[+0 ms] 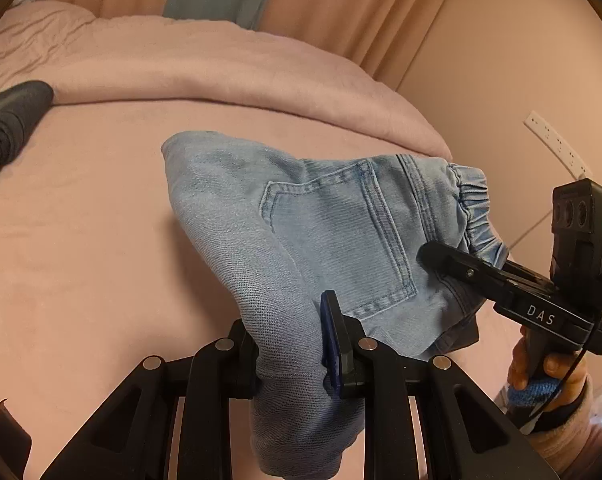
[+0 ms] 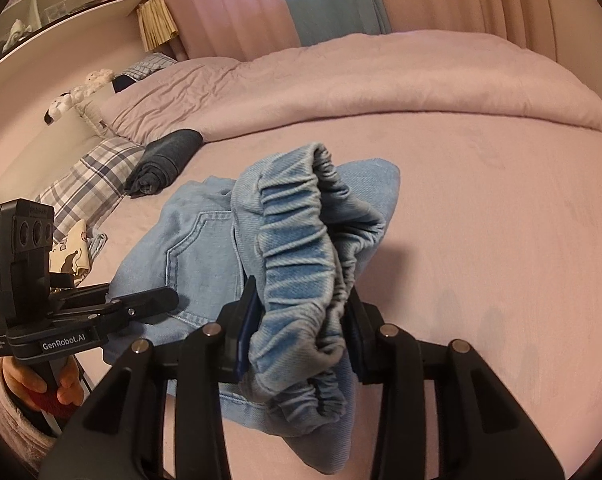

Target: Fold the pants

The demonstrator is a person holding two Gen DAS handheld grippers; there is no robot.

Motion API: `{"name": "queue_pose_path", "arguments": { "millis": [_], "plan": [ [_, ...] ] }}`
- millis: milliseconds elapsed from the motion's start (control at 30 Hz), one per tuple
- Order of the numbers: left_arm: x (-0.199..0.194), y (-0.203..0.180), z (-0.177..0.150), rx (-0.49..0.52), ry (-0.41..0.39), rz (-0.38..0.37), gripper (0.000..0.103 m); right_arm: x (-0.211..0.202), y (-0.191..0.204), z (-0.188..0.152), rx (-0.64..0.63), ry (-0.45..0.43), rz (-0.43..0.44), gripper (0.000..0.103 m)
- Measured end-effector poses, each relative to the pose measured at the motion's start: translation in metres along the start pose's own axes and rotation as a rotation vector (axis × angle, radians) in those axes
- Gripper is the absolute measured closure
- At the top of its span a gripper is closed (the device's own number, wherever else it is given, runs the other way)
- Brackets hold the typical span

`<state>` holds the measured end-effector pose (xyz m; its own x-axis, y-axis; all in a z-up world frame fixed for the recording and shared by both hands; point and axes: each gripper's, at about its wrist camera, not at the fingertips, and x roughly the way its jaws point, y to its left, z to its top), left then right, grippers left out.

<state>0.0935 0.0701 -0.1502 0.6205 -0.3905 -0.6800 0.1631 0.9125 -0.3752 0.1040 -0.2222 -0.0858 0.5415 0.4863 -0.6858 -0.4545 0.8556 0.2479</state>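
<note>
The light-blue denim pants with elastic waistband (image 1: 321, 224) are held lifted above the pink-sheeted bed (image 1: 81, 240), bunched. The left tongs (image 1: 291, 344) are clamped on a fabric fold; the right tongs (image 2: 299, 332) are clamped on the waistband. A folding carry is judged in hand; next, the pants should be lowered flat and released.

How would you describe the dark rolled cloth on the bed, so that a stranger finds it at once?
Start from the pink bed and go to its head, where the plaid pillow lies. Right beside that pillow, at the edge of the folded-back duvet, sits the rolled cloth. It is the only dark grey item there; the jeans in both grippers are light blue.
</note>
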Motion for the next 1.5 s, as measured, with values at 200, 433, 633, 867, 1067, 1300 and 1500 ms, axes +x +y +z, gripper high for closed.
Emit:
{"name": "queue_pose_path", "arguments": {
  "millis": [200, 433, 633, 867, 1067, 1300, 1500],
  "plan": [
    [-0.003, 0.016, 0.019, -0.009, -0.037, 0.013, 0.080, 0.008, 0.011, 0.023, -0.040, -0.028, 0.007, 0.065],
    [-0.002, 0.033, 0.038, -0.030, -0.064, 0.027, 0.080, 0.024, 0.023, 0.049, -0.078, -0.051, 0.019, 0.065],
    [0.000, 0.049, 0.053, -0.037, -0.074, 0.038, 0.080, 0.041, 0.030, 0.069, -0.095, -0.055, 0.029, 0.065],
    [0.010, 0.059, 0.068, -0.029, -0.073, 0.055, 0.080, 0.061, 0.031, 0.087, -0.105, -0.056, 0.026, 0.065],
    [0.017, 0.066, 0.076, -0.030, -0.072, 0.057, 0.080, 0.077, 0.028, 0.101, -0.111, -0.056, 0.023, 0.065],
    [0.029, 0.071, 0.084, -0.039, -0.060, 0.061, 0.080, 0.093, 0.022, 0.110, -0.107, -0.048, 0.018, 0.065],
    [0.046, 0.074, 0.087, -0.041, -0.035, 0.060, 0.080, 0.108, 0.013, 0.114, -0.097, -0.028, 0.004, 0.065]
  ]
}}
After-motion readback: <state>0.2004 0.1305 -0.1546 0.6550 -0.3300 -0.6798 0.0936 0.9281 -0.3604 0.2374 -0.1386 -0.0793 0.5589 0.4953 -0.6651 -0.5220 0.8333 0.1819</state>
